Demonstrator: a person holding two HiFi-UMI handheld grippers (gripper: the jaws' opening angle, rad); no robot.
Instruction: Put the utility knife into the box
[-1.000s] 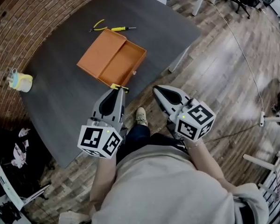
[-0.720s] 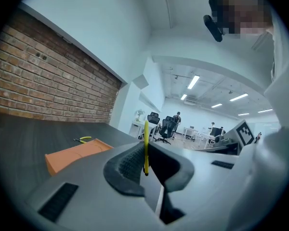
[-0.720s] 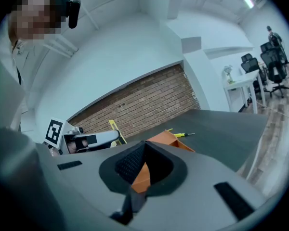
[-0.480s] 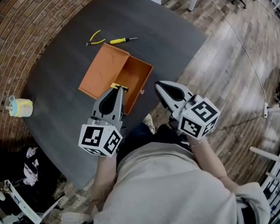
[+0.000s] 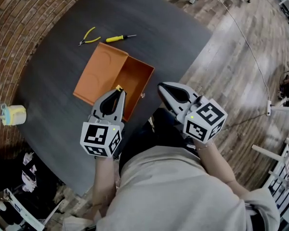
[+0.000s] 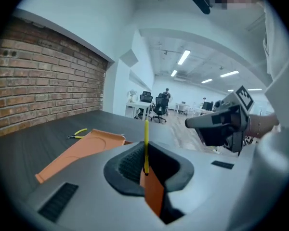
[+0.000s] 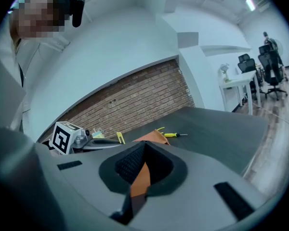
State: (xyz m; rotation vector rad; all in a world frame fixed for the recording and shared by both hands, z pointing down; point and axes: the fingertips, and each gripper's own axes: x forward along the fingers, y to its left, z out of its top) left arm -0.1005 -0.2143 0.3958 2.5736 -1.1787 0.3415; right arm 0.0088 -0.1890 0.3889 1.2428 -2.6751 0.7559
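Note:
An open orange box (image 5: 135, 81) lies on the dark table (image 5: 173, 28), its lid (image 5: 98, 71) folded out to the left. My left gripper (image 5: 117, 92) is shut on a thin yellow utility knife (image 5: 119, 87), whose tip hangs over the box's near wall. In the left gripper view the knife (image 6: 145, 143) stands upright between the jaws, with the lid (image 6: 82, 148) beyond. My right gripper (image 5: 163, 88) hovers off the table's near edge, right of the box, shut with nothing in it.
Yellow-handled pliers (image 5: 88, 36) and a yellow screwdriver (image 5: 116, 38) lie on the table beyond the box. A pale cup (image 5: 13, 114) stands near the table's left edge. Wooden floor and office chairs lie to the right.
My left gripper has carried the knife a little forward, from the box's near corner to over its near wall. The right gripper has kept its place beside it.

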